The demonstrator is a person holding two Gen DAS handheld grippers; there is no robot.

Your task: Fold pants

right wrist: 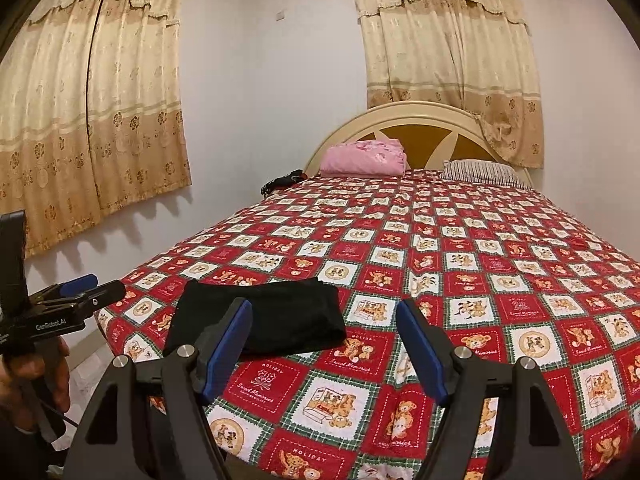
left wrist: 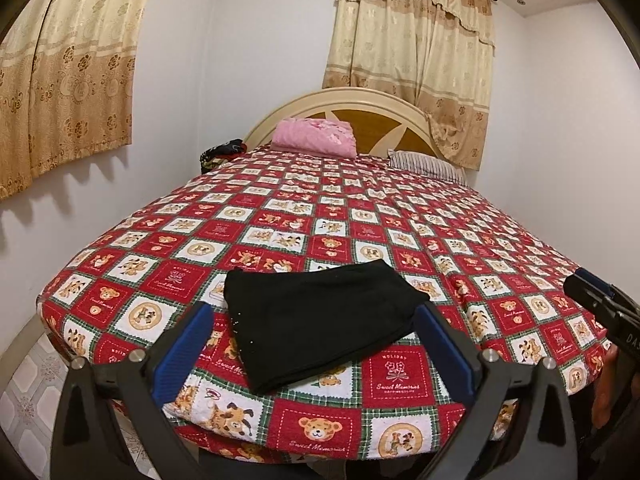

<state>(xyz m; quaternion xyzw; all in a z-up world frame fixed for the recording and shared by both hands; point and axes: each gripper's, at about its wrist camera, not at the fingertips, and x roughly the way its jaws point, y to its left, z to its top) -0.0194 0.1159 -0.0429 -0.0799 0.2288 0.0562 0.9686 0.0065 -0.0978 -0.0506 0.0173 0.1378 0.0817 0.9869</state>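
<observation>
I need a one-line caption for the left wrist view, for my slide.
Open left tongs frame folded black pants lying on the teddy-bear bedspread.

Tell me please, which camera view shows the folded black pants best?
The left wrist view: the black pants lie whole between the open fingers of the left gripper, with their folded edges clear. In the right wrist view the pants sit further left, and one finger of the right gripper hides part of them.

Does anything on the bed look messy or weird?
Not much. The black pants lie folded near the foot of the bed, a bit crooked to the checks. The right curtain has its bottom corner bunched up against the headboard. Both grippers are open and hold nothing.
</observation>
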